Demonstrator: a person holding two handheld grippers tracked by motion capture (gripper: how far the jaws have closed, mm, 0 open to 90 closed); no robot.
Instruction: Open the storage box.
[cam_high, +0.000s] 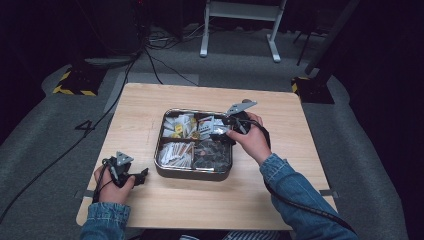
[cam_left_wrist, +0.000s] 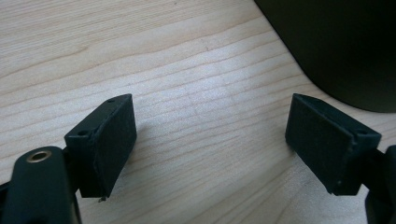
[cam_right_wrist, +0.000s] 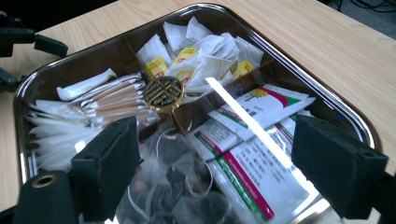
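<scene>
Inside 4-compartment metal tray (cam_right_wrist: 327, 100): tea bags (cam_right_wrist: 205, 49), sachets (cam_right_wrist: 254, 154); right tool (cam_right_wrist: 215, 175) wide, left tool (cam_left_wrist: 210, 140) wide.

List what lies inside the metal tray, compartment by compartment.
The metal tray holds tea bags, white sachets, printed packets and clear-wrapped dark pieces. A brass emblem marks the centre. Lower layers stay covered.

Steel divided tray (cam_high: 161, 150) mid-table, packets (cam_right_wrist: 261, 161) beneath right fingers (cam_right_wrist: 337, 170)

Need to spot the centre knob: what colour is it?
Brassy gold, patterned knob, seen best in the right gripper view.
</scene>
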